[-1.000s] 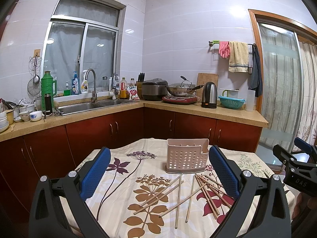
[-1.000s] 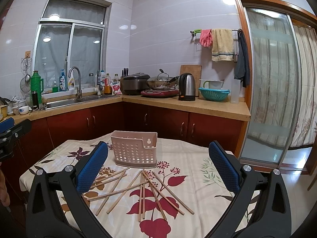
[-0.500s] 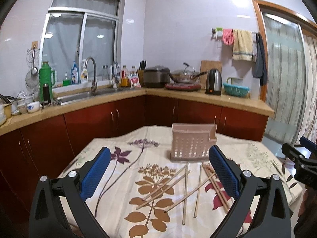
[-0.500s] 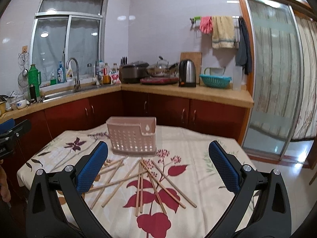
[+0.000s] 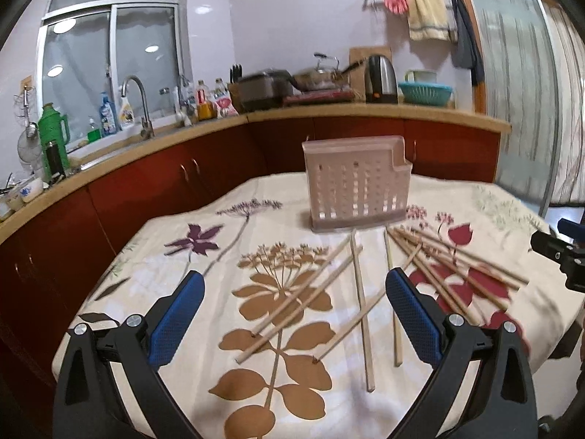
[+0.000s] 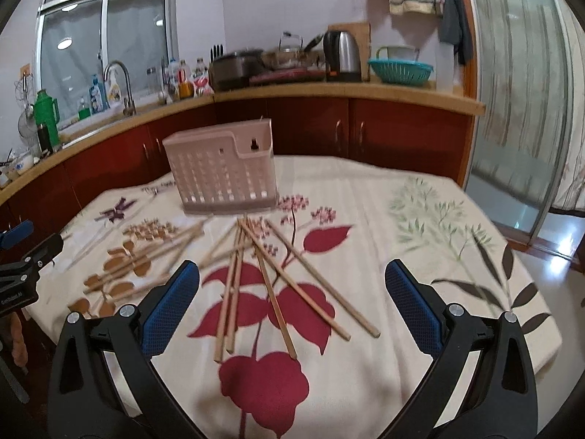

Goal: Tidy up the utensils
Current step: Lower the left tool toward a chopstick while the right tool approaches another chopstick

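Left wrist view: left gripper (image 5: 292,292) and right gripper (image 6: 292,285) gape wide and empty, probably to straddle chopsticks (image 5: 360,292) lying mid-frame below the holder (image 5: 356,183).

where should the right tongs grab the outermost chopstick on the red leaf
Take the outermost chopstick near mid-length, coming straight down with the open right tongs straddling it across its width. It lies flat on the tablecloth, fanned clear of the others at that end.

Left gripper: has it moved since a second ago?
Yes. The left gripper has come forward and down toward the table: the pink holder and chopsticks now loom larger, and the counter behind sits higher.
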Tool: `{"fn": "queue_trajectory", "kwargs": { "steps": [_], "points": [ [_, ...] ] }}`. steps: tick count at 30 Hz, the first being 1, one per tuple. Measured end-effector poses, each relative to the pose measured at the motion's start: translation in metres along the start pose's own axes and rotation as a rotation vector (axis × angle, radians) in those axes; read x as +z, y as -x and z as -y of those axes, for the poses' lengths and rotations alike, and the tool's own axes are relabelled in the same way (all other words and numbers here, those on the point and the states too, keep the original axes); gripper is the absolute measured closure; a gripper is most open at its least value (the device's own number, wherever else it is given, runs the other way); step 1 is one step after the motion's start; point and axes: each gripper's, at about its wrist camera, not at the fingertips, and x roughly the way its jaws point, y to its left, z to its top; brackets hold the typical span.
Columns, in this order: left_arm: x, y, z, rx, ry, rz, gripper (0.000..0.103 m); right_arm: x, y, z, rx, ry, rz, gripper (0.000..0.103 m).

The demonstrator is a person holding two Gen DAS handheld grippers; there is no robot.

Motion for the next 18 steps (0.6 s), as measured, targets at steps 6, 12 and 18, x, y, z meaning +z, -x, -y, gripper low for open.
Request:
{"fn": "queue_trajectory", "kwargs": {
  "steps": [6,12,18],
  "points": [
    [-0.018,-0.029,0.003,-0.019,-0.022,-0.071,0.007,-0.016,-0.026,-0.003,0.0,0.048,-0.059,0.011],
    [-0.03,-0.055,0.007,-0.032,-0.033,-0.141,0.007,-0.025,-0.042,-0.007,0.024,0.05,-0.111,0.02],
    [-0.036,-0.068,0.015,-0.041,-0.073,-0.187,0.007,-0.027,-0.053,-0.005,0.031,0.04,-0.132,0.02]
  ]
}}
